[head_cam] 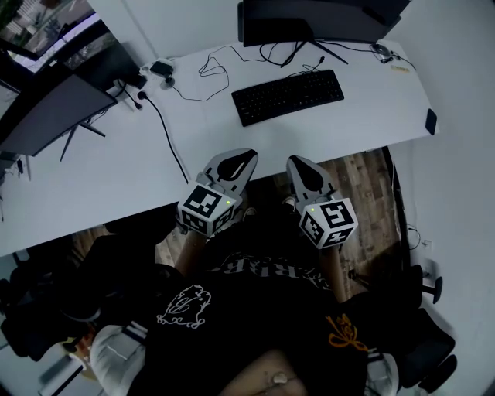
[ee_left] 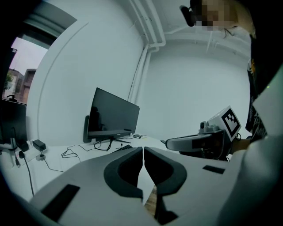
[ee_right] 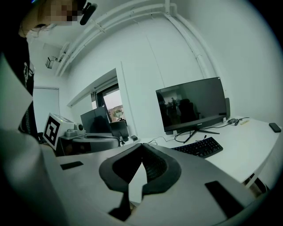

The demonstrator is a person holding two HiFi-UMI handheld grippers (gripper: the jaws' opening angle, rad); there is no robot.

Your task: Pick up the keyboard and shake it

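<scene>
A black keyboard [head_cam: 288,96] lies on the white desk [head_cam: 116,170] in front of a dark monitor [head_cam: 317,17]; the right gripper view shows the keyboard [ee_right: 199,147] to the right of the jaws. Both grippers hover side by side at the desk's near edge, well short of the keyboard. My left gripper [head_cam: 244,157] is shut and holds nothing, its tips [ee_left: 143,148] meeting. My right gripper [head_cam: 296,160] is shut and empty too, tips [ee_right: 142,145] together. Only a sliver of the keyboard [ee_left: 124,147] peeks above the left jaws.
A second monitor [head_cam: 46,108] stands at the left of the desk. Black cables [head_cam: 162,128] and a power adapter [head_cam: 161,68] lie between the monitors. A small dark object [head_cam: 431,121] sits at the desk's right edge. Wood floor [head_cam: 363,186] and a chair base show below.
</scene>
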